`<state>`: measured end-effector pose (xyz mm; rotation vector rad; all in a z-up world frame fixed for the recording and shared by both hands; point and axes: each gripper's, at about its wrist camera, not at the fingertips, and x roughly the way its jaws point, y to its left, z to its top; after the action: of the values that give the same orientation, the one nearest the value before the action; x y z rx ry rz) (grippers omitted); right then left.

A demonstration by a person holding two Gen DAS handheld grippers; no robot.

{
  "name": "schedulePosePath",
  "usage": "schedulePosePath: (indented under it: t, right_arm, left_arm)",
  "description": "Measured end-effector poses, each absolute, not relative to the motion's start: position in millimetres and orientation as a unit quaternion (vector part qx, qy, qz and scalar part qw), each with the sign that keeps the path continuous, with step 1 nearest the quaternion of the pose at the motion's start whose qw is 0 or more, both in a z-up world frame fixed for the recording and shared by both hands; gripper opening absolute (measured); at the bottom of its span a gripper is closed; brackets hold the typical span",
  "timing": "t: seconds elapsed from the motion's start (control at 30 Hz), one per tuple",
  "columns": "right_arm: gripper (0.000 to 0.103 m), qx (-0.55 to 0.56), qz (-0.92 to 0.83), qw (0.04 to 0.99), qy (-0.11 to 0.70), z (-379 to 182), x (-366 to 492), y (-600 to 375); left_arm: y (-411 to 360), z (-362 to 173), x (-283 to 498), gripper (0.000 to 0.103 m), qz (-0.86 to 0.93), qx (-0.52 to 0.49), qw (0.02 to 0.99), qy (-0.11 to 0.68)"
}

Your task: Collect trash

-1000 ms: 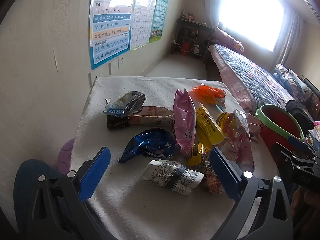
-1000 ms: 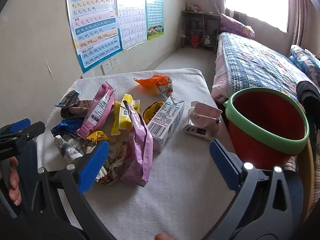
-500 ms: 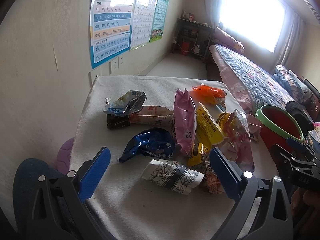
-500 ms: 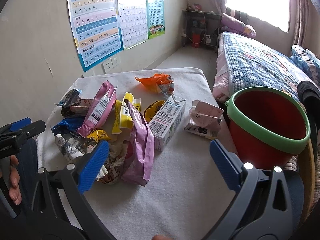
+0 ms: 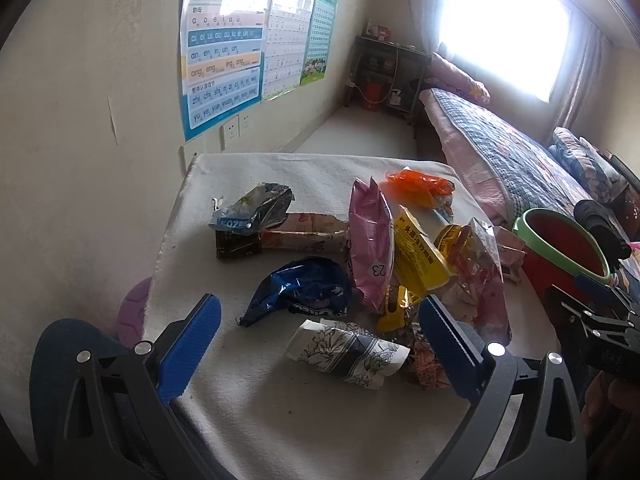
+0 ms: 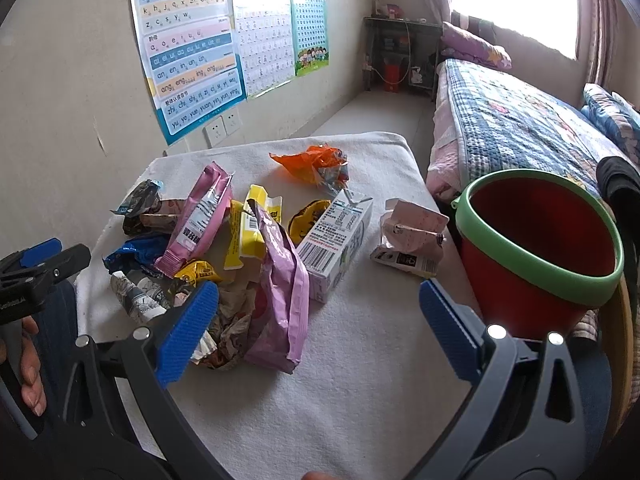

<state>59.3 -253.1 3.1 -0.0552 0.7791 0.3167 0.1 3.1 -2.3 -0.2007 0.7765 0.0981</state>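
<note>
- Both tongs hang wide open and hold nothing: the left tongs sit low over the near edge of the tabletop, and the right tongs sit over bare cloth on the bucket side.
- Bucket: red with a green rim, empty as far as its inside shows, standing off the tabletop's right edge, ahead and to the right of the right tongs. It lies well to the right of the left tongs, so my guess is the right hand does the dropping.
- Purple bag: the biggest piece, just ahead and left of the right tongs, its long axis running away from them and tilted a little left. The right tongs are nearer to it.
- White carton: straight ahead of the right tongs, long axis pointing away and slightly right, toward the far end of the tabletop.
- Pink carton: crushed, ahead and right of the right tongs, the piece closest to the bucket.
- Blue wrapper: crumpled, just ahead of the left tongs.
- Printed wrapper: lies right between the left fingertips, long axis crosswise to them, running left to right. It looks the likeliest first pick for the left hand, but a grip across the width would probably need the wrist turned.
</note>
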Motion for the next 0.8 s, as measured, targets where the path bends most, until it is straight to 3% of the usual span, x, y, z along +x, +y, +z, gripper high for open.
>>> schedulePosePath:
  t: [0.8]
  right_arm:
    - [0.099, -0.005, 0.142, 0.905, 0.402, 8.9, 79.3, -254.9]
  left_arm:
    - [16.0, -2.3, 15.6, 0.095, 0.054, -0.109, 0.907, 0.404]
